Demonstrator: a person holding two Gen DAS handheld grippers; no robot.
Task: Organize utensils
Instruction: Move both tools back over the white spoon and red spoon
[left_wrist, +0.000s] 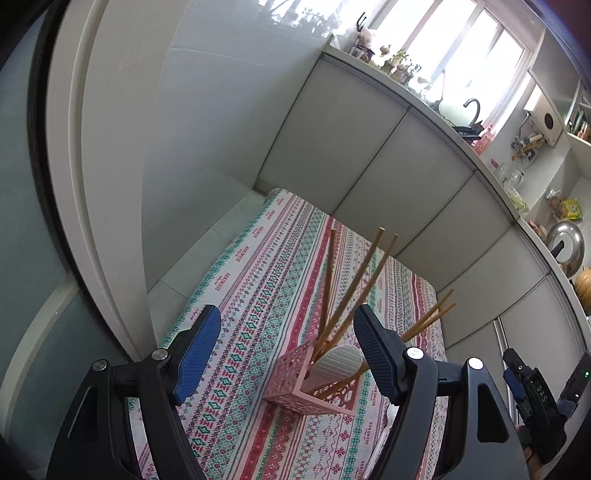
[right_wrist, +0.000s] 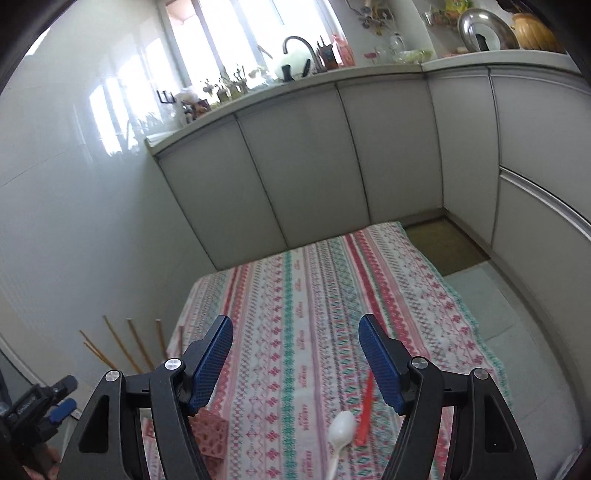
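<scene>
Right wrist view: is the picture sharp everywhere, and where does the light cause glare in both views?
Right wrist view: the window is blown out and mirrors as glare on the glossy wall; the white spoon and red utensil look soft, and the cabinets bend from fisheye. Left wrist view: the window is overexposed too, while the pink holder and chopsticks stay sharp.

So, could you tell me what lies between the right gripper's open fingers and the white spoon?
Only bare patterned tablecloth, seen in the right wrist view; the white spoon lies below the right gripper, beside a red utensil.
</scene>
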